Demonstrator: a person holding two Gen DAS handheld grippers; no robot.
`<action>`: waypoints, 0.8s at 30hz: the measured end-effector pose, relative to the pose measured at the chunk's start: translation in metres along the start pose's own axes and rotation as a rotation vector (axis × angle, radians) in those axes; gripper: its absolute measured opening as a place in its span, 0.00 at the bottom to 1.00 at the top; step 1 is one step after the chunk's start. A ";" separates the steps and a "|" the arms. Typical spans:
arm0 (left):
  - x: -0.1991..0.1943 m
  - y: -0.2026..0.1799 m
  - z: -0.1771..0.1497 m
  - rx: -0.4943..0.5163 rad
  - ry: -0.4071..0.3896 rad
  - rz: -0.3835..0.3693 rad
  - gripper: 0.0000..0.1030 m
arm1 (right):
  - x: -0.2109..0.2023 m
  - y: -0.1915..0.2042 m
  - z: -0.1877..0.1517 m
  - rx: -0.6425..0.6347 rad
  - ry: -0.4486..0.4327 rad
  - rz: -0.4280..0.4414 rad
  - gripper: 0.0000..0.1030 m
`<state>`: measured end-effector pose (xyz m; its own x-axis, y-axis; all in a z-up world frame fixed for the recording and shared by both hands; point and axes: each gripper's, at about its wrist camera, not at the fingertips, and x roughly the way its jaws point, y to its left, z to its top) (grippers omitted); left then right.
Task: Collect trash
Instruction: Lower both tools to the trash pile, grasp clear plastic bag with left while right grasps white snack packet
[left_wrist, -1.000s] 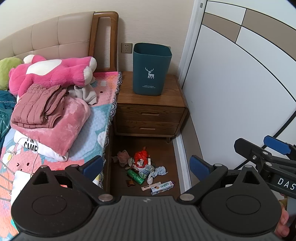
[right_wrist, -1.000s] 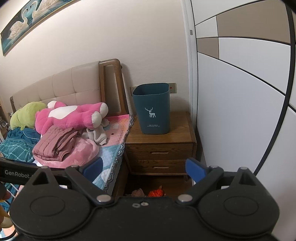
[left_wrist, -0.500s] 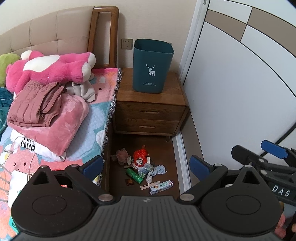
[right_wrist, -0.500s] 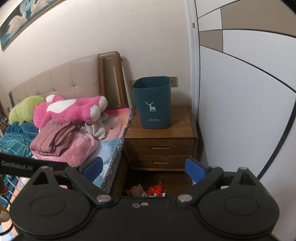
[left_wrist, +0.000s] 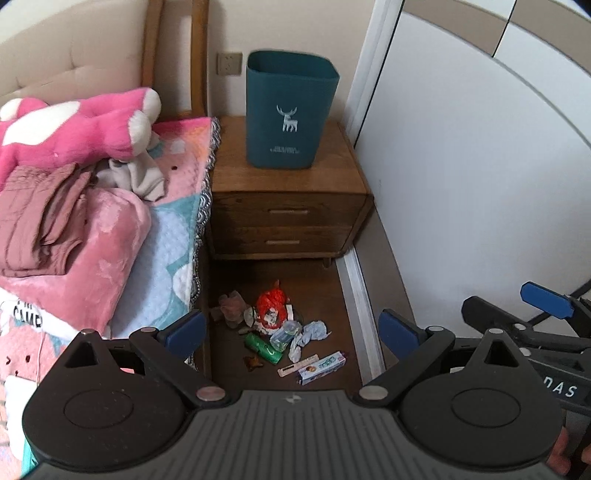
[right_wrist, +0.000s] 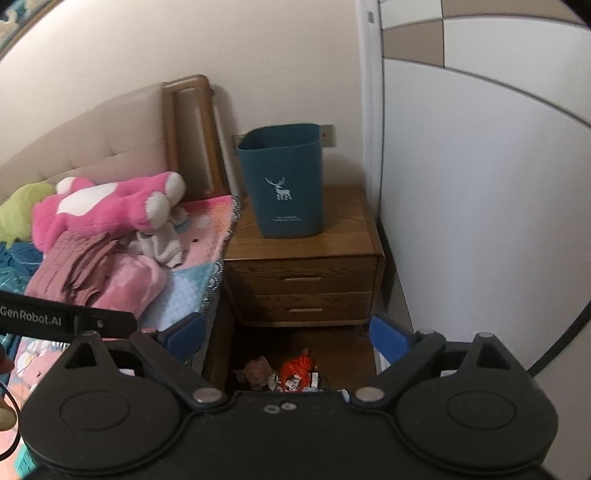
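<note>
Two grippers, both with jaws spread apart & holding nothing, hang above a bedside mess. At left, a bed (left_wrist: 155, 236) w/ a pink plush toy (left_wrist: 74, 136) and folded clothes (left_wrist: 40, 218). Centre: the trash pile (left_wrist: 280, 332) lies on the dark floor strip between bed and wardrobe door (left_wrist: 480, 166), just in front of the nightstand (left_wrist: 288, 206). An orange bag (left_wrist: 271, 306), green wrapper (left_wrist: 264, 344), crumpled tissue (left_wrist: 310, 332) and a toothpaste box (left_wrist: 322, 367) lie close together, box's long axis running roughly left-right & slightly tilted. The teal bin (left_wrist: 290, 110) stands upright atop the nightstand, well above and behind the pile.

Left gripper (left_wrist: 291, 330) points down at the pile, which sits below and ahead, framed between its blue pads; it looks the nearer. Right gripper (right_wrist: 288, 338) aims higher, more toward the bin (right_wrist: 282, 184), only the pile's far edge (right_wrist: 295, 373) showing over its body. Likely next move: straight down w/ the left for the first piece.
</note>
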<state>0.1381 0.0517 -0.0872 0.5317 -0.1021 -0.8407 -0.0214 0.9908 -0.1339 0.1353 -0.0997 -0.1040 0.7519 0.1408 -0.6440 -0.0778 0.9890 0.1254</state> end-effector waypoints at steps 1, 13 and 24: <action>0.008 0.002 0.003 0.006 0.007 -0.001 0.97 | 0.008 -0.002 0.000 0.007 0.002 -0.007 0.92; 0.132 0.009 0.024 -0.023 0.072 0.104 0.97 | 0.136 -0.055 -0.029 0.000 0.151 -0.003 0.92; 0.278 0.008 -0.009 -0.001 0.178 0.102 0.97 | 0.263 -0.092 -0.101 -0.075 0.330 -0.023 0.92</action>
<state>0.2782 0.0307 -0.3270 0.3689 -0.0157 -0.9293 -0.0685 0.9967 -0.0440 0.2744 -0.1496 -0.3608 0.5024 0.1132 -0.8572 -0.1204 0.9909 0.0603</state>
